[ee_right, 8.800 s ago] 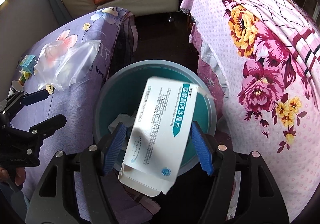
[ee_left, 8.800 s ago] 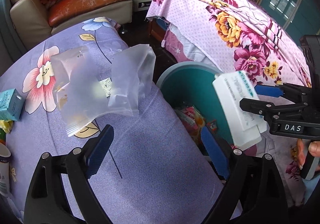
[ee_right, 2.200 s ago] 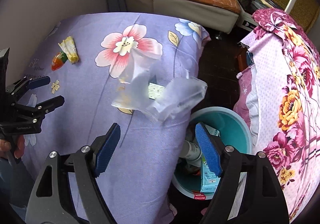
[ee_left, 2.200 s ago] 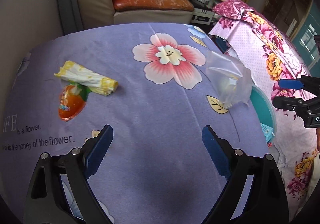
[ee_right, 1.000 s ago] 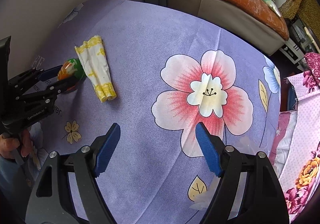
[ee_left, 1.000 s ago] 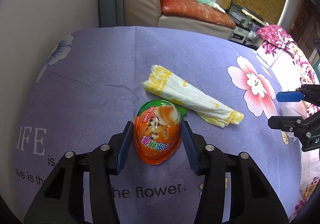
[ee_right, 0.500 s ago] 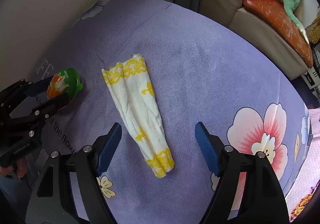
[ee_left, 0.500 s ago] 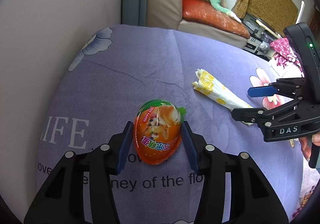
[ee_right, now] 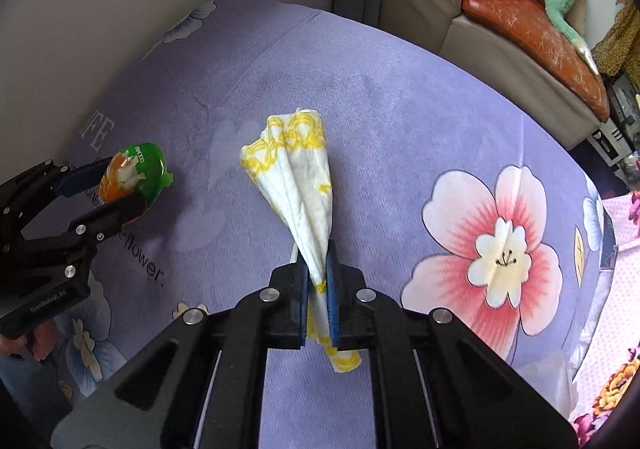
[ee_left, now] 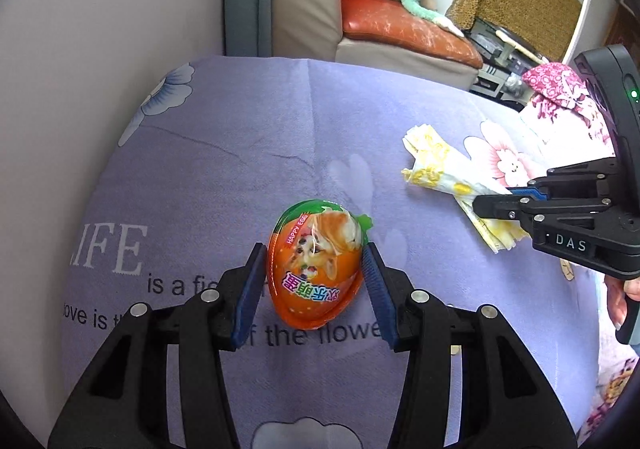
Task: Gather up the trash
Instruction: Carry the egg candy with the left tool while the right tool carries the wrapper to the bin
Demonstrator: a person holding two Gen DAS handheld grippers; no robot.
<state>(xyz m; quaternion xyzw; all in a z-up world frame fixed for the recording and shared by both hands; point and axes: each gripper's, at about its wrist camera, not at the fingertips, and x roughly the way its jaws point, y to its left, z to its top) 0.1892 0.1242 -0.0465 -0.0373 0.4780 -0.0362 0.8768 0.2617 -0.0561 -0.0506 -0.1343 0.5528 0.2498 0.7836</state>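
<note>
Left claw (ee_left: 316,285): pitched steeply downward, blue pads pressed against both flanks of the orange egg-shaped pack (ee_left: 316,269). Right claw (ee_right: 318,297): just closed, clamped on the yellow-printed napkin (ee_right: 298,185) beside that pack.

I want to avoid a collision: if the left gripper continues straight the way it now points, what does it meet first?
Beyond the egg-shaped wrapper that the left gripper already clamps, probably the purple tablecloth just ahead. Nothing else lies on that line; the folded napkin sits off to its right. Depth is unclear.
</note>
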